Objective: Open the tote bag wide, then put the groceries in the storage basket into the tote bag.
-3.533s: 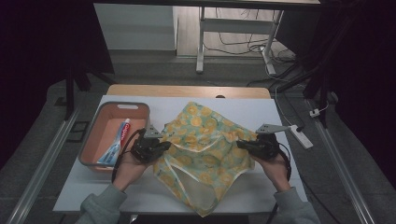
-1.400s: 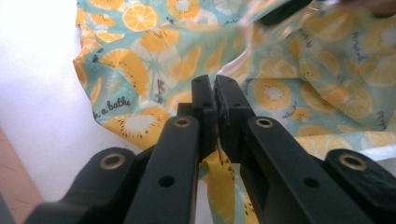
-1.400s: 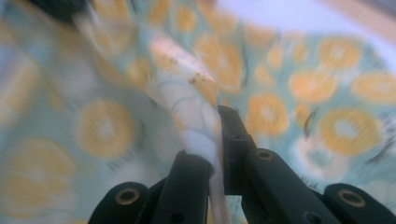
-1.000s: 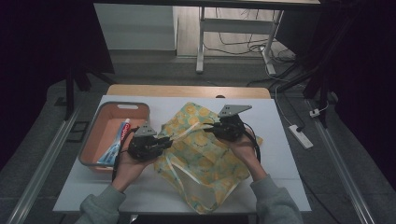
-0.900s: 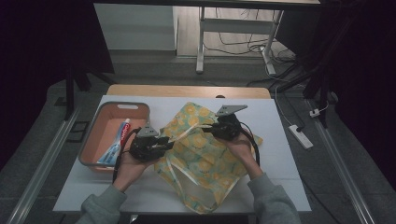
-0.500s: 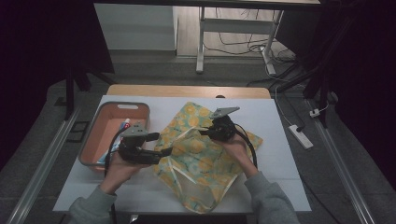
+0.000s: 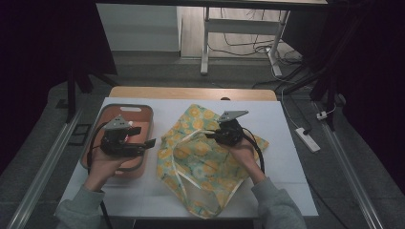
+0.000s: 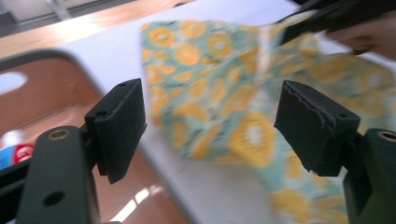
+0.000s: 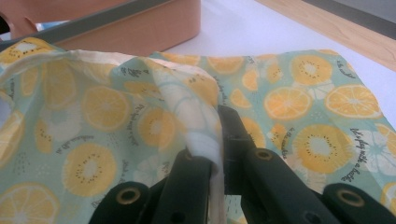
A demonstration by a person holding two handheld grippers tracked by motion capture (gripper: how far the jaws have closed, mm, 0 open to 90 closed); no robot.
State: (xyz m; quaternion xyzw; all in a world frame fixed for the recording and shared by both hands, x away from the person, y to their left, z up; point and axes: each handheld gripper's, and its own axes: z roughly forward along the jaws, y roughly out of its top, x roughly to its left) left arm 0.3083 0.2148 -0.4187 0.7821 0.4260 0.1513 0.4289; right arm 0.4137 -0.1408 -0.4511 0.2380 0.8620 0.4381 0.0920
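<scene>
A lemon-print fabric bag lies spread across the middle of the white table, its pale strap looping toward six o'clock. The right gripper sits over the bag's upper part, and its fingers are clamped tight on a fold of the bag's rim and cream lining, lifting that edge off the table; in the right gripper view the bunched cloth rises straight from between the two closed black fingers. The right hand holds the gripper from the five o'clock side.

At nine o'clock from the bag stands an orange tray, just beside the cloth's edge. The left gripper hovers above the tray's right half, pointing toward three o'clock at the bag. Its fingers have just been opening and now stand wide apart with nothing between them; in the left gripper view the bag lies beyond the gap, blurred, and a red-and-blue object shows in the tray at the lower left, too blurred to tell apart.
</scene>
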